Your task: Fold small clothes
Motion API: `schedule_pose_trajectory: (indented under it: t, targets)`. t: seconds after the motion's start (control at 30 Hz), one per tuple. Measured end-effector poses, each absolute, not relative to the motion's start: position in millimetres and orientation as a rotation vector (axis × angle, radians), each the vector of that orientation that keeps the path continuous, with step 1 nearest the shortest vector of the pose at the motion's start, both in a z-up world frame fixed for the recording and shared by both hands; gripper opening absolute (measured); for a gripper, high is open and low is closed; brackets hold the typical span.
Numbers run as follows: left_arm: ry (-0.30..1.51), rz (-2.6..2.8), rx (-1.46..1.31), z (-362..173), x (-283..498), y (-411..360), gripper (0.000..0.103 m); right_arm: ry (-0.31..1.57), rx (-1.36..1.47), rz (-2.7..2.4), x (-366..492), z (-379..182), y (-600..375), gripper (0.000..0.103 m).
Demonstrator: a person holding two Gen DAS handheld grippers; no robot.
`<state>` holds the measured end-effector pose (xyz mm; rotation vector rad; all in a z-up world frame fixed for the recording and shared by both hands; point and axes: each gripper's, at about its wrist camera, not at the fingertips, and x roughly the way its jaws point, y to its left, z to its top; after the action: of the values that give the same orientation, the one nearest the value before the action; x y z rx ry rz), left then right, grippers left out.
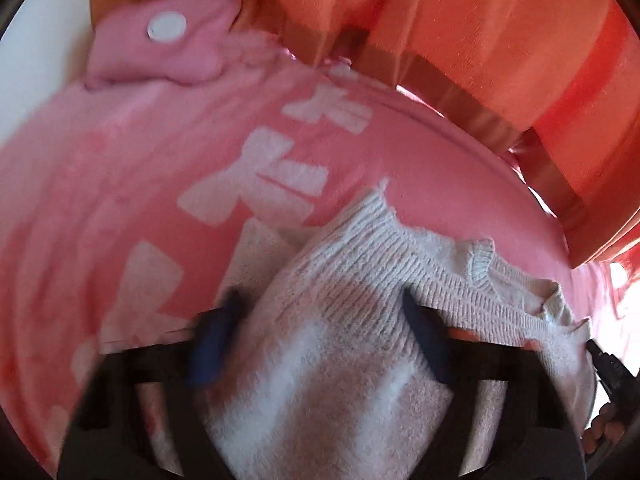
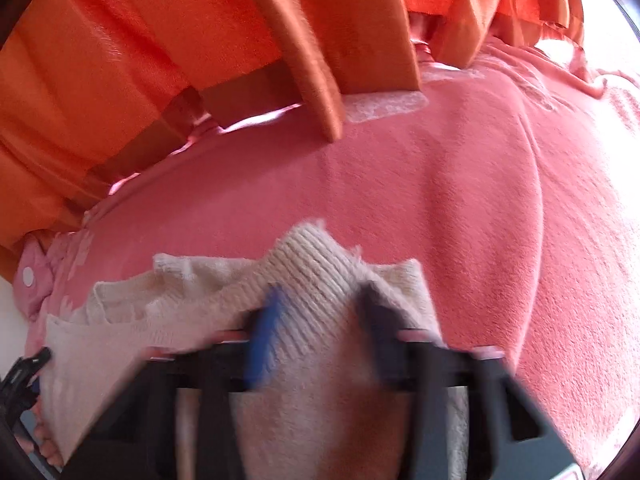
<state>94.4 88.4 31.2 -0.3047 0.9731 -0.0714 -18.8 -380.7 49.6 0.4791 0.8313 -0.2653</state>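
A small cream knitted sweater hangs over a pink blanket with white characters. My left gripper has its blue-padded fingers closed on one shoulder of the sweater, cloth bunched between them. My right gripper grips the other shoulder of the same sweater, with its blue finger pressed into the knit. The neckline stretches between the two grippers. The lower part of the garment is hidden beneath the grippers.
Orange curtains hang along the far edge, also in the right wrist view. A pink pillow with a white round spot lies at the far left. The pink blanket spreads widely to the right.
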Motion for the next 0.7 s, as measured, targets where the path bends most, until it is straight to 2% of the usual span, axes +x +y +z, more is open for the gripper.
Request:
schedule_pose_trajectory:
  t: [0.03,0.07,0.2,0.23,0.33,0.4,0.5,0.6,0.67,0.7]
  targets:
    - [0.975,-0.094,-0.312,31,94,88,0.022,0.792,0.487,-0.252,-23,57,-379,0.005]
    - [0.951,-0.105,-0.334,36,93,89,0.012,0.760,0.488,-0.239,-26,64,-378,0.004]
    - [0.851,-0.122,-0.331,57,86,87,0.012,0.576,0.534,-0.191,-50,98,-379,0.003]
    - [0.851,-0.111,-0.313,57,89,86,0.012,0.595,0.526,-0.219,-47,94,-382,0.003]
    - [0.952,-0.047,-0.283,29,106,89,0.012,0.832,0.543,-0.337,-25,48,-399,0.003]
    - [0.952,-0.041,-0.297,28,104,92,0.012,0.817,0.581,-0.334,-28,47,-405,0.003]
    - [0.925,-0.033,-0.266,38,101,93,0.013,0.697,0.552,-0.298,-40,74,-403,0.003]
    - [0.957,-0.014,-0.250,29,103,92,0.015,0.916,0.500,-0.311,-16,38,-402,0.005]
    - [0.921,0.003,-0.207,39,97,87,0.017,0.876,0.471,-0.333,-19,47,-399,0.005]
    - [0.896,0.014,-0.185,47,92,84,0.022,0.842,0.448,-0.340,-22,59,-395,0.007]
